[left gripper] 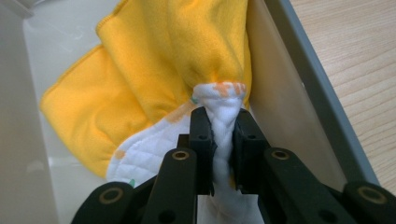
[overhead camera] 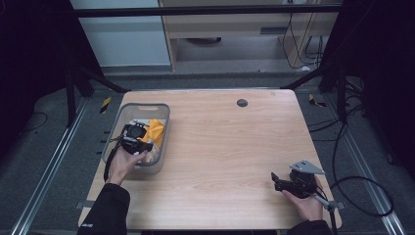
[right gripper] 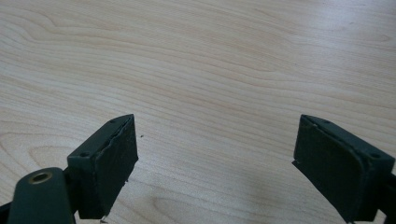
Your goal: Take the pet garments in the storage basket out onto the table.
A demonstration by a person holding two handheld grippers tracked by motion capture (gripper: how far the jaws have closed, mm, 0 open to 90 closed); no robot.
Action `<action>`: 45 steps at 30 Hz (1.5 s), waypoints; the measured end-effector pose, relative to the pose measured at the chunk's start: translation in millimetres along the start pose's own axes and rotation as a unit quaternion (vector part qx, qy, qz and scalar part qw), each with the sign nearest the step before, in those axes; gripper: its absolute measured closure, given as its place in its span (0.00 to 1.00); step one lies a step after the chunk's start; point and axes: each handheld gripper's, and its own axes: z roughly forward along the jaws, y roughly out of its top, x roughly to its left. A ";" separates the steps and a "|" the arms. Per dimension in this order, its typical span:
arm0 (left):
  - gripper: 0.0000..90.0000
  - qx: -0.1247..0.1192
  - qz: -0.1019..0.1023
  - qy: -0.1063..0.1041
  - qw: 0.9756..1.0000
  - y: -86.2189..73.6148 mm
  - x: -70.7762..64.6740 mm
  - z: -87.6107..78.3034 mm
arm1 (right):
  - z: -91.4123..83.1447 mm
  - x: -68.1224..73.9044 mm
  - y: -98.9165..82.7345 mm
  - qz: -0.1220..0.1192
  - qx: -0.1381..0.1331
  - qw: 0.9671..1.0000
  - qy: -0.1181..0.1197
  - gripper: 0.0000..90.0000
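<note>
Grey bin (left gripper: pixel 299 60), yellow cloth (left gripper: pixel 159 60) over quilted white cloth (left gripper: pixel 224 116), orange-flecked, bunched.

A: In the left gripper view, the white quilted cloth (left gripper: pixel 223 126) runs off the bottom edge, its lower end hidden behind the jaws.

B: And the yellow cloth (left gripper: pixel 154 70)?

A: Cropped at the top edge (its full extent cannot be told).

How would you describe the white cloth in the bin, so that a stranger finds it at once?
Look at the grey plastic bin on the left side of the light wooden table. Inside it, a white quilted cloth lies against a plain yellow cloth. Only the white one is stitched, orange-spotted, and pinched by the left hand-held gripper.
</note>
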 end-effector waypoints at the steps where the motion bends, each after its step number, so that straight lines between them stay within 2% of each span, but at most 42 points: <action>1: 0.90 -0.004 -0.001 0.000 1.000 0.0 0.5 -1.5 | 0.0 0.0 0.0 0.000 0.000 1.000 0.000 0.15; 11: 0.91 -0.023 -0.007 0.001 1.000 1.7 5.7 -20.9 | 0.3 0.0 0.0 -0.005 -0.001 1.000 -0.002 0.15; 34: 0.91 -0.069 0.011 0.010 0.998 8.6 8.7 -73.1 | -0.8 0.9 0.6 -0.005 -0.003 1.000 -0.001 0.15; 45: 0.91 -0.086 0.023 0.001 0.996 8.8 1.1 -91.6 | -1.3 1.0 0.8 -0.005 -0.006 1.000 -0.002 0.15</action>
